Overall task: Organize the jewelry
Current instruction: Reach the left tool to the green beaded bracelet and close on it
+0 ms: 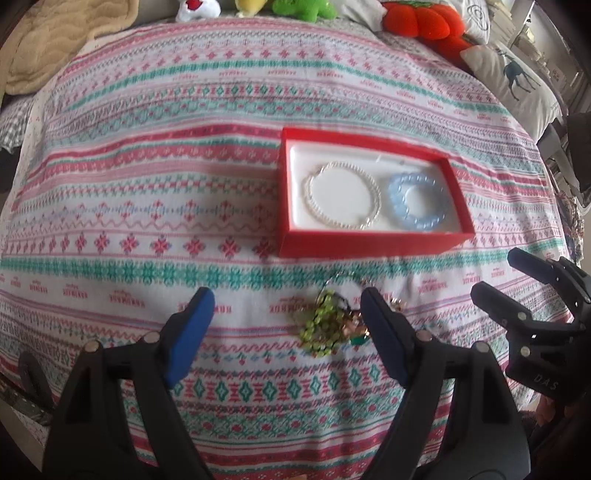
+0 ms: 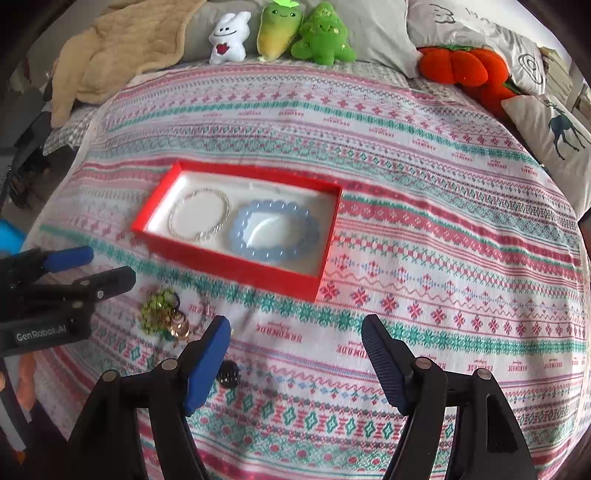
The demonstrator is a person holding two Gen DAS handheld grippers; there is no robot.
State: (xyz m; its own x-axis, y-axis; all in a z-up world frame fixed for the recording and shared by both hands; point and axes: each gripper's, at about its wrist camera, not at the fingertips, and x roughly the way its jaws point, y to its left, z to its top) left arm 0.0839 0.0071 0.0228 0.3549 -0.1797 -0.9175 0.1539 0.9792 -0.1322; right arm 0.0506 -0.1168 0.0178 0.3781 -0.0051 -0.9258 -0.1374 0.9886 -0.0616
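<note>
The left tool (image 1: 284,314) hangs over the bed with its blue-padded fingers (image 1: 192,332) spread wide apart, holding nothing. Between them, close to the right finger, lies a heap of green beaded jewelry (image 1: 325,325) with small gold pieces tangled in it, resting on the patterned bedspread (image 1: 147,184) just short of the red box (image 1: 369,243).

The right tool (image 2: 295,336) is likewise spread wide and empty, hovering over bare bedspread on the near side of the red box (image 2: 236,266). A small dark object (image 2: 227,373) sits by its left finger; what it is cannot be told.

Inside the red box, on its white lining, a pearl bracelet (image 1: 341,195) lies in the left half and a pale blue bead bracelet (image 1: 417,201) just beside it in the right half.

Beyond the box, plush toys (image 2: 280,33) and pillows (image 2: 554,136) line the head of the bed.
</note>
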